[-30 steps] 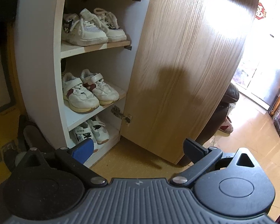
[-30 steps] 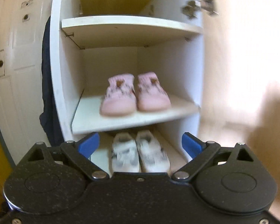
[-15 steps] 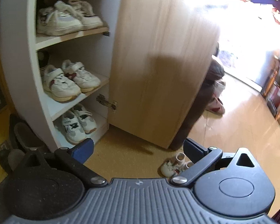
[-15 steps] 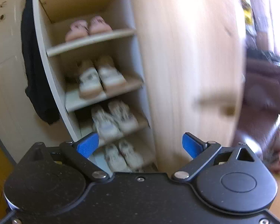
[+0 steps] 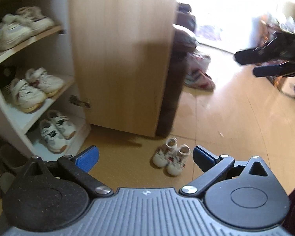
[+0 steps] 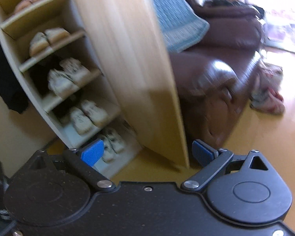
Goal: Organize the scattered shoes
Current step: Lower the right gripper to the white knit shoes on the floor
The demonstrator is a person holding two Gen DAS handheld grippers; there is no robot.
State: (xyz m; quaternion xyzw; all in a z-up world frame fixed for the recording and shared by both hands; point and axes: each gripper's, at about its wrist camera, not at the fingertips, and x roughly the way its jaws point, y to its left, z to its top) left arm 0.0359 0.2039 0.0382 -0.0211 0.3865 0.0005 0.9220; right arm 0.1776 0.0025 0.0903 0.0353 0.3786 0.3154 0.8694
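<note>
A small pair of white toddler shoes (image 5: 171, 157) stands on the floor in front of the open cabinet door (image 5: 122, 55). My left gripper (image 5: 145, 157) hovers over the floor just left of that pair, open and holding nothing. The white shoe cabinet (image 5: 7, 106) carries pairs of white sneakers (image 5: 29, 90) on its shelves. In the right wrist view the cabinet (image 6: 39, 102) also shows a pink pair (image 6: 32, 0) near the top. My right gripper (image 6: 147, 153) is open and holds nothing. It also shows as a dark shape, my right gripper (image 5: 251, 64), at the far right.
A brown leather sofa (image 6: 216, 68) with a blue cushion (image 6: 177, 19) stands behind the door. Another pair of pink-and-white shoes (image 6: 269, 98) lies by the sofa's end. Dark slippers (image 5: 7, 157) sit left of the cabinet base. Wooden floor (image 5: 236, 122) stretches to the right.
Both views have swung right and pulled back from the cabinet. The toddler pair on the floor has come fully into view, and the right gripper now appears in the left view.
</note>
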